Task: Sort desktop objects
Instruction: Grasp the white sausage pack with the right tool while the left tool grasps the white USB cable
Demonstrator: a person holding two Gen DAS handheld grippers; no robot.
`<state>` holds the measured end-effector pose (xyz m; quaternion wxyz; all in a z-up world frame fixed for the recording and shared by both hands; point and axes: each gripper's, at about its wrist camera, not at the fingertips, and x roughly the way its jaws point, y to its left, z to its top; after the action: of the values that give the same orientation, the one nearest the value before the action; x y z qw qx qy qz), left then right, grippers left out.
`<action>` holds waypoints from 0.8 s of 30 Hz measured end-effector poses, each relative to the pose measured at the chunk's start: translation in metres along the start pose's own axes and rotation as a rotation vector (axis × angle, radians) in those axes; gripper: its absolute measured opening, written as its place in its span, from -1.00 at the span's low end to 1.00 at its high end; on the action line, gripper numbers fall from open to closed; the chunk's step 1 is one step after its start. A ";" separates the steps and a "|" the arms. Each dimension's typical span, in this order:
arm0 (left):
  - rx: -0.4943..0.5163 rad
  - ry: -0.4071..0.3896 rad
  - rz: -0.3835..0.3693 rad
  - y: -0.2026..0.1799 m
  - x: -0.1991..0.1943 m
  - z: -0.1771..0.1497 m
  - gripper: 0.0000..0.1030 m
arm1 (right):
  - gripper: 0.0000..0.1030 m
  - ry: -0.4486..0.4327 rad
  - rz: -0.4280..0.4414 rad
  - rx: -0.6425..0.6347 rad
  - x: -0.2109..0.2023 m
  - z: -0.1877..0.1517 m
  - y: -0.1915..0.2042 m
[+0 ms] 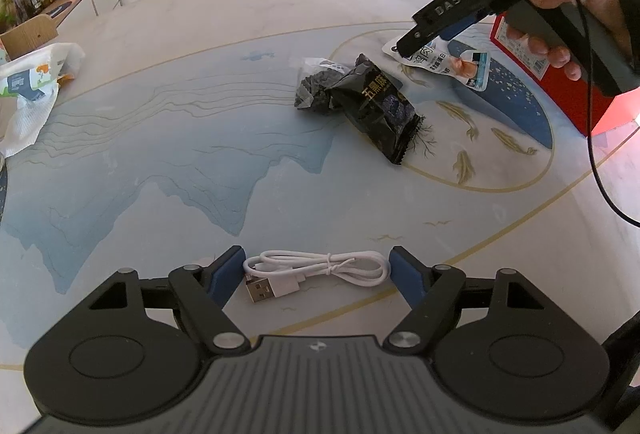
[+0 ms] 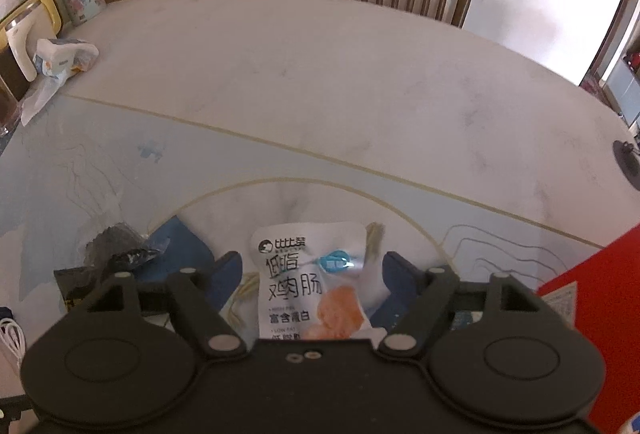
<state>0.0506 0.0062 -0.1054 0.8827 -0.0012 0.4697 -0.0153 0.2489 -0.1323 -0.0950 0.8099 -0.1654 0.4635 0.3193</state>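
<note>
Left gripper (image 1: 316, 270), jaws spread, straddles a coiled white USB cable (image 1: 316, 272) without touching it. Only the right wrist view shows the right gripper (image 2: 312, 274), jaws likewise spread, flanking the white chicken-sausage packet (image 2: 308, 274) beside a red box (image 2: 600, 294).

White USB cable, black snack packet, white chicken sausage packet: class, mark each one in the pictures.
White USB cable (image 1: 320, 268): left wrist view, on the tied middle of the coil.
Black snack packet (image 1: 378, 106): left wrist view, on its printed front.
White chicken sausage packet (image 2: 296, 286): right wrist view, on the printed lettering.
</note>
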 end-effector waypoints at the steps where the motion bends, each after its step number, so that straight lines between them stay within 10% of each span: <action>1: 0.000 0.001 0.001 0.000 0.000 0.000 0.53 | 0.49 0.004 -0.001 -0.003 0.003 0.000 0.001; 8: -0.001 0.001 0.001 0.000 0.000 0.000 0.53 | 0.41 0.015 -0.015 -0.001 0.015 0.000 0.003; 13: -0.005 -0.001 0.000 0.000 0.000 0.000 0.53 | -0.09 0.001 -0.008 0.038 0.011 0.002 -0.001; 24: -0.016 0.004 -0.022 0.004 0.000 0.003 0.50 | -0.15 -0.024 -0.015 0.120 -0.022 -0.010 -0.008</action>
<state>0.0526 0.0100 -0.1037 0.8815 -0.0135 0.4715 -0.0211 0.2398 -0.1519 -0.0815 0.8262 -0.1161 0.4709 0.2866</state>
